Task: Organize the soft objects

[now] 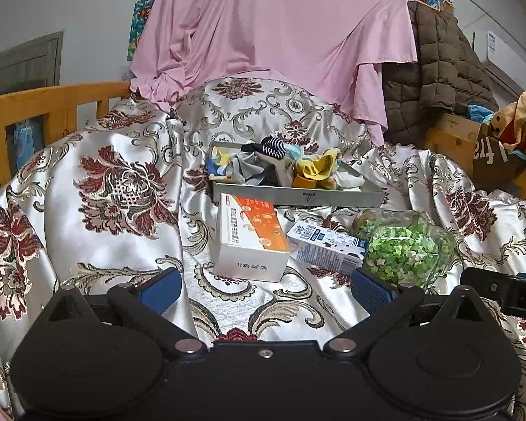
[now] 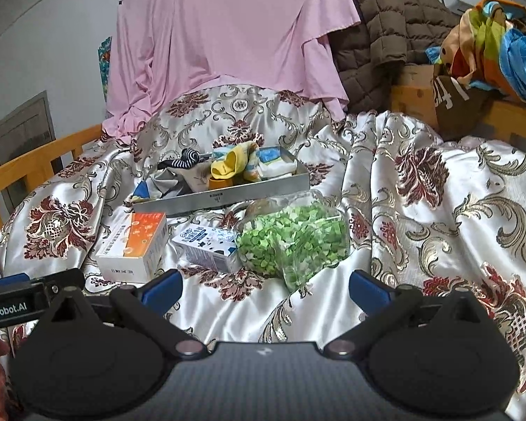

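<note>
A grey metal tray (image 1: 298, 198) (image 2: 224, 199) lies on the patterned bedspread and holds a heap of socks: a striped navy one (image 1: 275, 147) (image 2: 187, 158), grey ones (image 1: 252, 168) and a yellow one (image 1: 317, 166) (image 2: 229, 165). My left gripper (image 1: 266, 289) is open and empty, low over the bedspread in front of the boxes. My right gripper (image 2: 264, 289) is open and empty, just in front of the jar. Each gripper's body shows at the edge of the other's view.
An orange-and-white box (image 1: 252, 238) (image 2: 136, 245), a small blue-and-white carton (image 1: 328, 249) (image 2: 210, 245) and a glass jar of green paper stars (image 1: 403, 245) (image 2: 294, 238) lie before the tray. Pink cloth (image 1: 280, 28), a brown jacket (image 1: 435, 63), wooden rail (image 1: 35, 105) surround.
</note>
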